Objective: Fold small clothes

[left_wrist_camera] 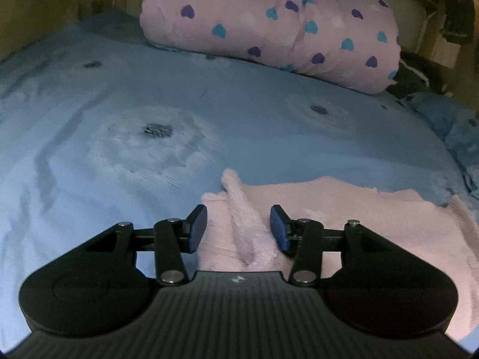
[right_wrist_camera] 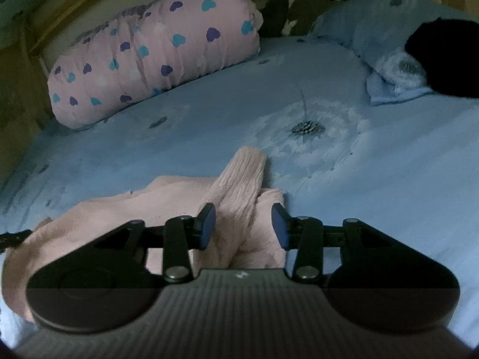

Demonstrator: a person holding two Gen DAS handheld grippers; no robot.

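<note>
We see our left claw [left_wrist_camera: 238, 227] at the bottom centre of the left wrist view, jaws parted about halfway, its blue pads [left_wrist_camera: 198, 229] standing clear on either side of a raised ridge of the pink garment [left_wrist_camera: 344, 209]; the pads press on nothing, so this claw is released. Our right claw [right_wrist_camera: 243, 226] sits the same way at the bottom centre of the right wrist view, jaws apart and released, with a ribbed pink sleeve [right_wrist_camera: 239, 191] lying between them and pointing up toward the middle of the frame. The garment is soft, fuzzy and pale pink, spread low on the blue bedspread [left_wrist_camera: 119, 89] with its dandelion print, filling the lower right of the left view and the lower left of the right view. A pink pillow [left_wrist_camera: 269, 27] with teal and purple hearts lies at the top of both views, well apart from the garment.
</note>
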